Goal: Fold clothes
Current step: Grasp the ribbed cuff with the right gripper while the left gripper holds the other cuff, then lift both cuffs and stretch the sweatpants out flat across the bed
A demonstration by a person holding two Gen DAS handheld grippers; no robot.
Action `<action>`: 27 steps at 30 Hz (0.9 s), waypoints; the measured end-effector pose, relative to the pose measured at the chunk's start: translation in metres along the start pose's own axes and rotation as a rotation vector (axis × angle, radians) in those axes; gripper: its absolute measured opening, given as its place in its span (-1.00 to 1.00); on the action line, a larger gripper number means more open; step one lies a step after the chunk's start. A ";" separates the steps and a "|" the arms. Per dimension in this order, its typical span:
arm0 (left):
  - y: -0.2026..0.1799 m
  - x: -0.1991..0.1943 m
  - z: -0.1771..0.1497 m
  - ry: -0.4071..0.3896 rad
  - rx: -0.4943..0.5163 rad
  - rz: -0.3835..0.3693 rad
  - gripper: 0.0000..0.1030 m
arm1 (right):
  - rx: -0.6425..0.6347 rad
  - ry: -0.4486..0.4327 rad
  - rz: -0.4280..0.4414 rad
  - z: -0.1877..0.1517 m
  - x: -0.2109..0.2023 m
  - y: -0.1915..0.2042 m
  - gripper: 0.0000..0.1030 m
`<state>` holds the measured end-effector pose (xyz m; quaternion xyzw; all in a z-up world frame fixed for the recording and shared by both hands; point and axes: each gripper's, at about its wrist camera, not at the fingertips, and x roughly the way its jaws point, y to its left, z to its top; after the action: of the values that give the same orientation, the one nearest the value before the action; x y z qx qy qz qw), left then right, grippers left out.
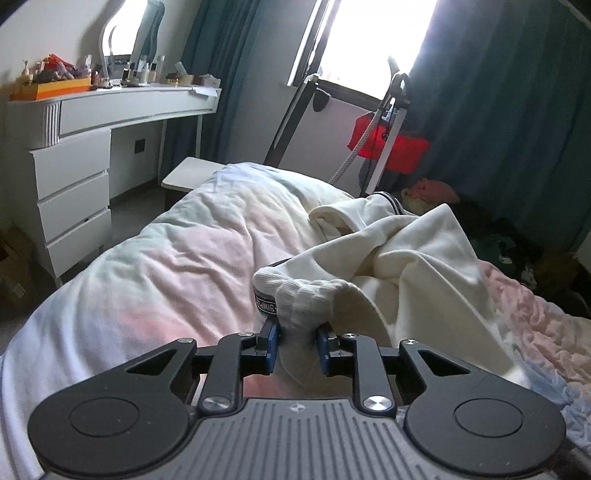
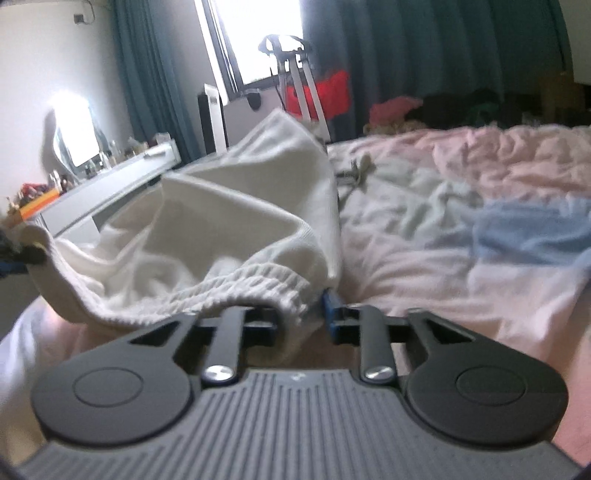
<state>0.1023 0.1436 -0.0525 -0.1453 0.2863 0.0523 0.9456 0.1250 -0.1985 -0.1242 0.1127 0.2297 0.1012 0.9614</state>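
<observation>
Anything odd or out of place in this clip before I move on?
Nothing stands out. The left claw and right claw each grip the elastic waistband of the cream garment, lifted and bunched over the rumpled duvet.

Pastel pink-and-blue duvet (image 1: 155,266) spreads below and ahead of the gripper. White dressing table (image 1: 74,155) with mirror (image 1: 125,33) stands far left; teal curtains (image 1: 498,122) and a red bag (image 1: 391,144) lie beyond.
</observation>
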 end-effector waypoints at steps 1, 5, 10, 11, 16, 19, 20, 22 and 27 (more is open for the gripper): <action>0.000 -0.002 -0.001 0.002 -0.006 -0.005 -0.55 | -0.001 -0.019 -0.001 0.004 -0.005 0.000 -0.63; 0.001 -0.009 -0.007 0.014 -0.033 -0.025 -0.54 | -0.041 -0.103 -0.014 0.020 -0.034 0.006 -0.71; -0.003 -0.016 -0.020 0.047 -0.041 -0.029 -0.49 | -0.061 -0.146 0.007 0.030 -0.084 0.015 -0.73; -0.007 -0.015 -0.026 0.071 -0.021 -0.014 -0.49 | -0.059 -0.136 0.015 0.030 -0.093 0.016 -0.73; -0.015 -0.017 -0.046 0.167 0.029 0.000 -0.48 | -0.114 0.066 -0.003 0.010 -0.098 0.024 -0.66; -0.011 -0.025 -0.051 0.201 0.018 -0.036 -0.20 | -0.190 0.146 -0.036 0.004 -0.092 0.030 -0.57; -0.009 -0.029 -0.052 0.207 0.015 -0.049 -0.07 | -0.205 0.163 -0.040 0.004 -0.091 0.030 -0.55; -0.004 -0.038 -0.052 0.216 0.008 -0.080 0.03 | -0.210 0.173 -0.017 0.006 -0.096 0.030 -0.49; 0.006 -0.051 -0.041 0.249 -0.015 -0.221 0.64 | -0.157 0.205 0.086 0.006 -0.118 0.021 -0.18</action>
<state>0.0373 0.1356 -0.0580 -0.1885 0.3832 -0.0683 0.9016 0.0219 -0.2087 -0.0639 0.0358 0.3130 0.1710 0.9335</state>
